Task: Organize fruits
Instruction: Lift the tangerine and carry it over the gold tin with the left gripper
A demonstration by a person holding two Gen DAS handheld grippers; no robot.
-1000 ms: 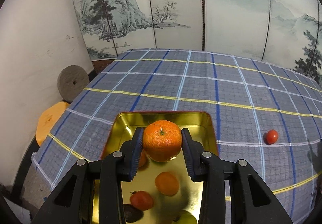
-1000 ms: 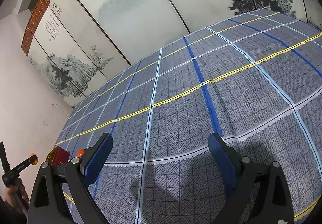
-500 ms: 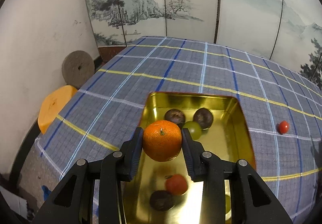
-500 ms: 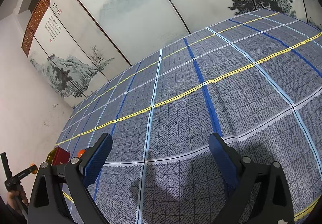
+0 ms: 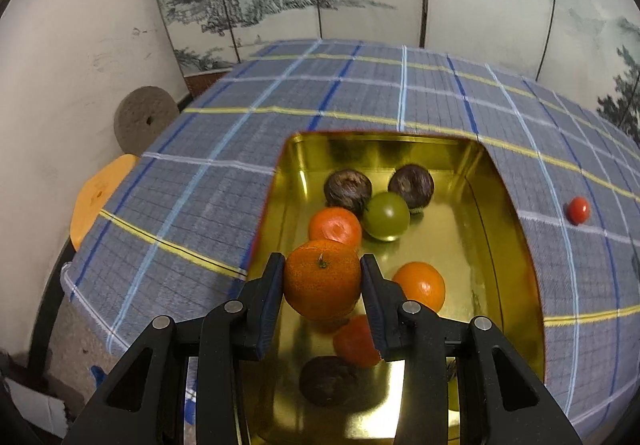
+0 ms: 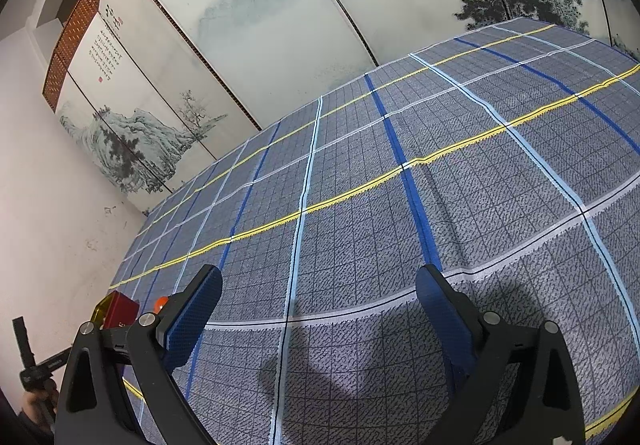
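**Mandarin held over the gold tray**

The left tongs are clamped on one mandarin, held above the near left part of the gold tray, which sits near the desk's left edge. Inside the tray I count two more mandarins, three dark round fruits, one green fruit and one red one, partly hidden by a finger. A single cherry tomato lies alone on the checked cloth right of the tray. The right tongs gape wide and hold nothing, over bare cloth with open room all around.
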